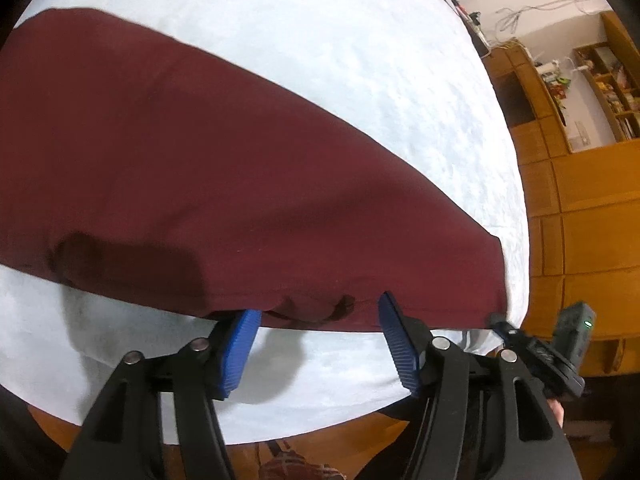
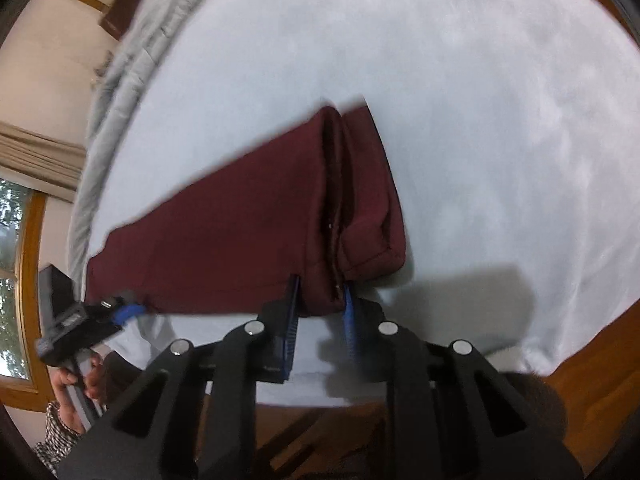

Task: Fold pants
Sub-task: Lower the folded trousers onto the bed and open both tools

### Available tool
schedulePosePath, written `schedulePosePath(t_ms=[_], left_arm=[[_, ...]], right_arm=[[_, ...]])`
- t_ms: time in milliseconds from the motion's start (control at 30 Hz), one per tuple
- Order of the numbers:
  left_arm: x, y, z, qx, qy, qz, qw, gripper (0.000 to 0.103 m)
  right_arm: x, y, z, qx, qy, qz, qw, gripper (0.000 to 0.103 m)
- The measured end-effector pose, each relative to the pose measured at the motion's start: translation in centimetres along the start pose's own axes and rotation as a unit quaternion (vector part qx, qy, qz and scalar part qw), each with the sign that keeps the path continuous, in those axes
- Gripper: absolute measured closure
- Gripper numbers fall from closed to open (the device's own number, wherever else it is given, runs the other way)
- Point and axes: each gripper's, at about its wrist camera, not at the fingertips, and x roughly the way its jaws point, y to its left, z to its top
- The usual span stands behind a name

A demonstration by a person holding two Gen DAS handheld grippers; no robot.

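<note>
Dark red pants [image 1: 192,168] lie folded lengthwise on a white bed [image 1: 360,80]. My left gripper [image 1: 316,310] is open at the near hem edge, blue pads on either side of a small bunch of cloth. In the right wrist view the pants [image 2: 240,232] show a thick folded waist end. My right gripper [image 2: 320,296] is shut on that thick near edge of the pants. The right gripper shows in the left wrist view [image 1: 500,320], and the left gripper shows in the right wrist view [image 2: 124,310].
The bed's near edge [image 2: 320,396] runs just under both grippers, with wooden floor [image 2: 592,380] below. Wooden cabinets and shelves [image 1: 580,120] stand to the right. A grey blanket [image 2: 120,80] lies along the bed's far left side, by a window [image 2: 12,240].
</note>
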Motion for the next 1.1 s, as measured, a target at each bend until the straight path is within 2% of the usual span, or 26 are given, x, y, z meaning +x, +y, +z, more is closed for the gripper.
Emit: schedulePosePath(t_ms=[67,167,333,467,500,567,667,733,833,867,900,933,967,1000,1033,1100], left_arm=[[0.2,0.2,-0.1,0.001,0.004,0.002,1.0,0.041],[0.7,0.0,-0.3,-0.01,0.011,-0.001,0.9999,0.041],[0.5,0.1,-0.2,-0.007,0.011,-0.003,0.9999,0.039],[0.5,0.1,-0.1,-0.015,0.012,-0.019,0.9996,0.039],[0.4,0.1,-0.1,-0.015,0.012,-0.023,0.9996,0.039],[0.2,-0.1,-0.1,-0.008,0.008,-0.026,0.9996,0.039],[0.5,-0.3,-0.2,-0.008,0.014,-0.023,0.9996,0.039],[0.3,-0.4,-0.2,-0.015,0.017,-0.031,0.9992,0.039],[-0.9,-1.3,-0.2,-0.006,0.008,-0.041,0.9991,0.039],[-1.2,-1.7,-0.2,0.002,0.003,-0.044,0.999,0.039],[-1.6,-2.3,-0.3,0.014,-0.003,-0.044,0.9989,0.039],[-2.2,-3.0,-0.3,0.032,-0.015,-0.04,0.9986,0.038],[-2.6,-3.7,-0.2,0.05,-0.027,-0.028,0.998,0.036],[-2.9,-4.3,-0.1,0.067,-0.039,-0.01,0.997,0.03],[-3.1,-4.8,0.0,0.09,-0.059,0.017,0.994,0.027],[-3.0,-5.0,0.2,0.115,-0.082,0.057,0.9884,0.027]], right_arm=[[0.7,-0.1,-0.6,-0.003,0.006,-0.008,1.0,0.083],[0.0,-0.2,-1.1,0.011,-0.004,0.002,1.0,0.084],[-2.3,1.8,-1.0,-0.035,-0.052,0.006,0.998,0.09],[-3.8,3.3,0.3,-0.056,-0.079,-0.034,0.995,0.091],[-4.0,3.0,0.7,-0.055,-0.08,-0.049,0.994,0.091],[-3.5,1.8,1.1,-0.034,-0.068,-0.046,0.996,0.091],[-0.2,-0.6,0.9,-0.004,-0.017,-0.065,0.998,0.091],[1.0,-1.4,0.7,0.008,-0.012,-0.06,0.998,0.091],[0.1,-1.1,1.0,0.003,-0.023,-0.056,0.998,0.083],[-0.5,-0.8,1.0,-0.002,-0.03,-0.059,0.998,0.075],[-0.9,-0.6,0.9,-0.003,-0.033,-0.06,0.998,0.058],[-1.7,-0.5,0.7,0.0,-0.039,-0.053,0.998,0.054],[-2.0,0.0,0.5,0.007,-0.043,-0.046,0.998,0.052],[-2.5,-0.3,0.3,0.023,-0.045,-0.029,0.998,0.052],[-2.8,-0.5,0.0,0.033,-0.043,-0.016,0.998,0.052],[-2.6,-1.0,-0.7,0.061,-0.032,0.005,0.998,0.046]])
